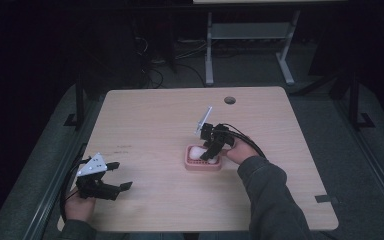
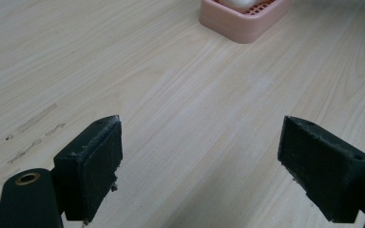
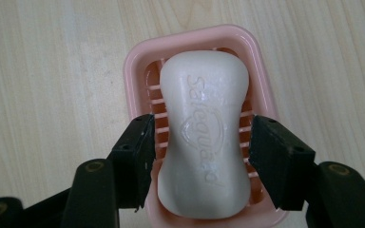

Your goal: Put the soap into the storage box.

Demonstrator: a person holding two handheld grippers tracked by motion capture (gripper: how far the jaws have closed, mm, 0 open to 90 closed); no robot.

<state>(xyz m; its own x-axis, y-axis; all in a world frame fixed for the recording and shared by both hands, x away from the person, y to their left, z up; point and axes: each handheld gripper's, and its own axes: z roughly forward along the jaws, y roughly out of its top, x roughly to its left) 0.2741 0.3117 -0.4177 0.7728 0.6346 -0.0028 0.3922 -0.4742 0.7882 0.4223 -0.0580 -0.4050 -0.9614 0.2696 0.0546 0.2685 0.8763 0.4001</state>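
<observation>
A white bar of soap with embossed lettering lies in a pink soap dish near the middle of the wooden table. My right gripper points down over the dish, one jaw on each side of the bar's narrow waist. A thin gap shows on both sides, so the pads are not pressing on it. In the high view that gripper hangs over the dish. My left gripper rests near the table's front left, open wide, with bare wood between its jaws.
A round cable hole sits near the table's far edge. The front left of the table carries faint scuff marks. Beyond the table, the metal legs of another desk stand on the dark floor.
</observation>
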